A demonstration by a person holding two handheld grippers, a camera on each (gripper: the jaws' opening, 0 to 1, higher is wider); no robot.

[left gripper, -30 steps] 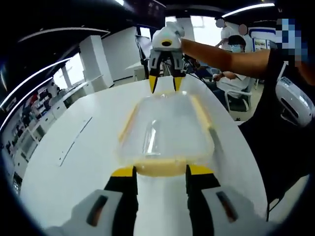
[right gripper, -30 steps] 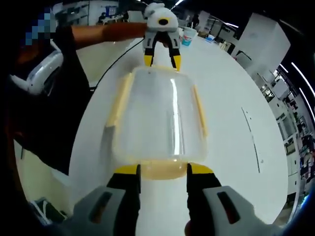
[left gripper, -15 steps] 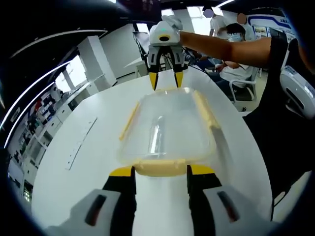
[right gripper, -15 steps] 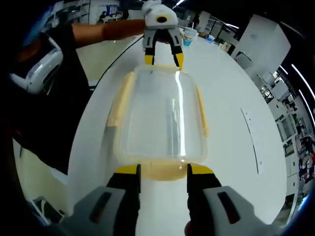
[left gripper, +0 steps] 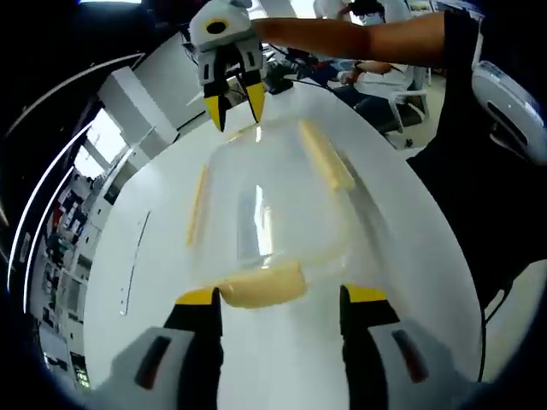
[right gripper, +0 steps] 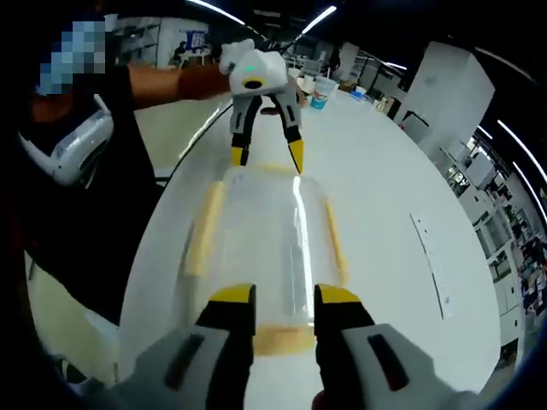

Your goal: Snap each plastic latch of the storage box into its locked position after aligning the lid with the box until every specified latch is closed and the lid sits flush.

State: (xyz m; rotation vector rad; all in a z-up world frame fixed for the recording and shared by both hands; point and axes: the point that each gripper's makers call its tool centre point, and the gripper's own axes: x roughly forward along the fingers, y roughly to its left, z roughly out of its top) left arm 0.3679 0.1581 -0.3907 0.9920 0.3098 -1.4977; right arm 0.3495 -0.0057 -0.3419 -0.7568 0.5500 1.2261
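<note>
A clear box [left gripper: 265,218] with yellow latches lies flat on a white table [left gripper: 410,231], lid on, and everything else is placed around it. In the left gripper view, the left gripper [left gripper: 280,295] sits at the box's near end with its yellow-tipped jaws spread wide, one on either side of the near end latch [left gripper: 261,284]; the tips seem beside the latch rather than clamped on it, and it grips nothing. At the box's far end the right gripper [left gripper: 234,107] points down at the rim, jaws partly apart, tips just above the far edge. A long side latch [left gripper: 325,155] runs along the box's right side and sticks outward, and another [left gripper: 198,203] lies along the left side. In the right gripper view, the right gripper [right gripper: 284,297] has its jaws fairly close together over its end of the box [right gripper: 269,243], with that end's latch [right gripper: 278,338] showing between and below them; whether the tips touch it cannot be told. The left gripper [right gripper: 267,152] stands at the opposite end, jaws wide apart, tips near the rim. A cup [right gripper: 322,91] stands beyond the box on the table [right gripper: 385,196]. A person's arm [left gripper: 359,36] reaches to the far gripper.
</note>
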